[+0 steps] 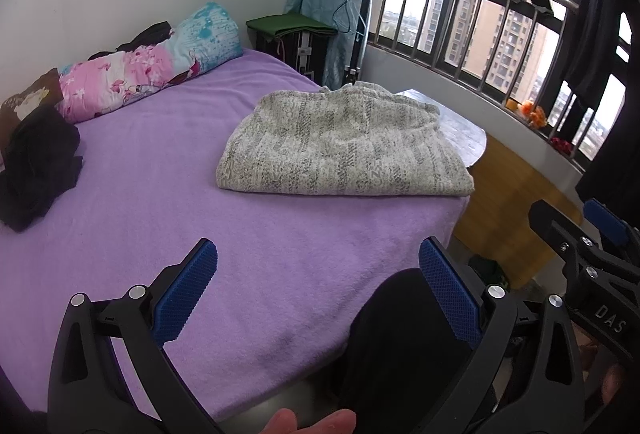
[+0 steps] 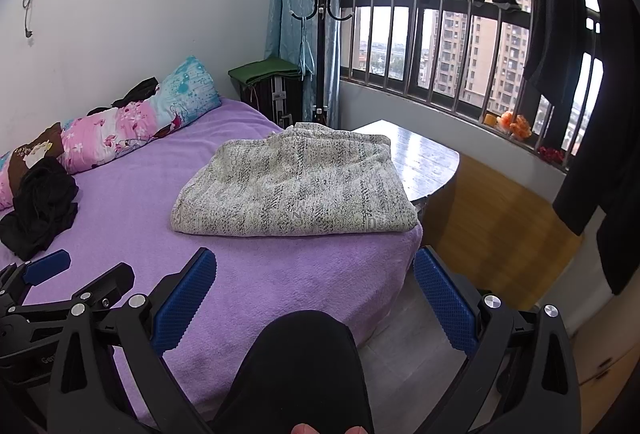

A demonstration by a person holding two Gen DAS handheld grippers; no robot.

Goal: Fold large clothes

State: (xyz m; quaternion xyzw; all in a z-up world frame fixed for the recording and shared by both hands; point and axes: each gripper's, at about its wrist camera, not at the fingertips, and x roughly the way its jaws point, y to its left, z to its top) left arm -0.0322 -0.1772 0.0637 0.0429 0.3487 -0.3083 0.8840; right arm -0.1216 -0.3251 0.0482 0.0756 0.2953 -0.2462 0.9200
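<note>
A folded grey-and-cream knitted garment (image 1: 340, 146) lies on the purple bed (image 1: 160, 194) near its right edge; it also shows in the right wrist view (image 2: 296, 186). My left gripper (image 1: 318, 274) is open and empty, held above the bed's near part, well short of the garment. My right gripper (image 2: 314, 282) is open and empty, above the bed's near corner. The right gripper shows at the right edge of the left wrist view (image 1: 580, 234). The left gripper shows at the lower left of the right wrist view (image 2: 72, 278).
A crumpled black garment (image 1: 36, 166) lies at the bed's left side by floral pillows (image 1: 148, 74). A round grey table (image 2: 420, 158) stands just beyond the folded garment. A coat stand (image 2: 320, 14), window railing, dark suitcase and hanging black clothes (image 2: 592, 94) are to the right. A black-clad knee (image 2: 304, 362) is below.
</note>
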